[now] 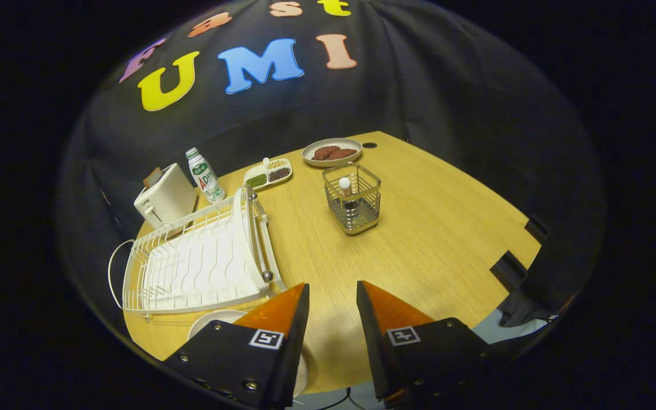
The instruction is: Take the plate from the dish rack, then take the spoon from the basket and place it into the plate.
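1. Two fingers of the gripper stand spread apart over the near part of the wooden table, with bare tabletop showing in the gap between them; nothing is held.
2. One white plate lies flat on the table under and just beside the left finger, out of the rack; that finger hides most of it, so I can only make out its rim on the far side and a sliver near the finger's base.
3. Just beyond the plate sits the white wire dish rack, its slots holding no dishes and its wire handle looping out on the side away from the fingers.
4. Farther ahead, well beyond the fingertips, stands the wire basket, upright on the table. The spoon stands in it, its pale rounded end poking up near the top; the rest is hard to tell through the wires.
5. Behind the rack are a white toaster and, just beside it, a small white bottle with a green cap.
6. Between the bottle and the basket, farther back, lies a divided white tray with green and dark fillings.
7. Beyond the basket, near the table's far edge, a shallow dish holds brownish pieces of food.
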`<state>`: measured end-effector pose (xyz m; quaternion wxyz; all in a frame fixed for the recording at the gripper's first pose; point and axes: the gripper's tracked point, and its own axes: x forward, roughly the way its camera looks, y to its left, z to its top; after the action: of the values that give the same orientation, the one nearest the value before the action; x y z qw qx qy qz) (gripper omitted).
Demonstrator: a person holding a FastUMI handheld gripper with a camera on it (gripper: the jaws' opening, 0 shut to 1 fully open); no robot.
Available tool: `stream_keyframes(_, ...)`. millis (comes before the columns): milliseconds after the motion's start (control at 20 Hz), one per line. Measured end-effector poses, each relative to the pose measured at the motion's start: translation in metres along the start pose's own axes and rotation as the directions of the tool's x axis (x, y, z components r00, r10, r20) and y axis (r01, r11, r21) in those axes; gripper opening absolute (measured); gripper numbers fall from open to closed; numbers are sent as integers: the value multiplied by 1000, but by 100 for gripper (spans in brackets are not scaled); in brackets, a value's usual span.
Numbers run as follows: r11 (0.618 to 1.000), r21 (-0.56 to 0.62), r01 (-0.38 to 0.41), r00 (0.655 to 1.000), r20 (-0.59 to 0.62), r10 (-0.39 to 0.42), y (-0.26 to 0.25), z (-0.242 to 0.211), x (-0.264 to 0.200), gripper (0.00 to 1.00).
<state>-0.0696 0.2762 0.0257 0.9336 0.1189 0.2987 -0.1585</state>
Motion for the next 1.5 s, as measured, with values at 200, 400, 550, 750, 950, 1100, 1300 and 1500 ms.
stream_keyframes(200,999,18,36,998,51,-37,-3,37,13,51)
stream_keyframes(400,997,17,71,994,83,-72,-11,68,32,51)
stream_keyframes(550,997,13,81,993,82,-81,-13,79,49,51)
stream_keyframes(750,996,-7,87,993,81,-86,-16,88,67,51)
stream_keyframes(950,994,-22,108,991,80,-106,-21,91,81,51)
stream_keyframes(1100,996,-46,82,995,59,-79,-16,88,90,25)
stream_keyframes(1300,990,-74,119,992,59,-115,-21,90,90,17)
stream_keyframes(1500,987,-95,127,991,63,-121,-19,93,87,7)
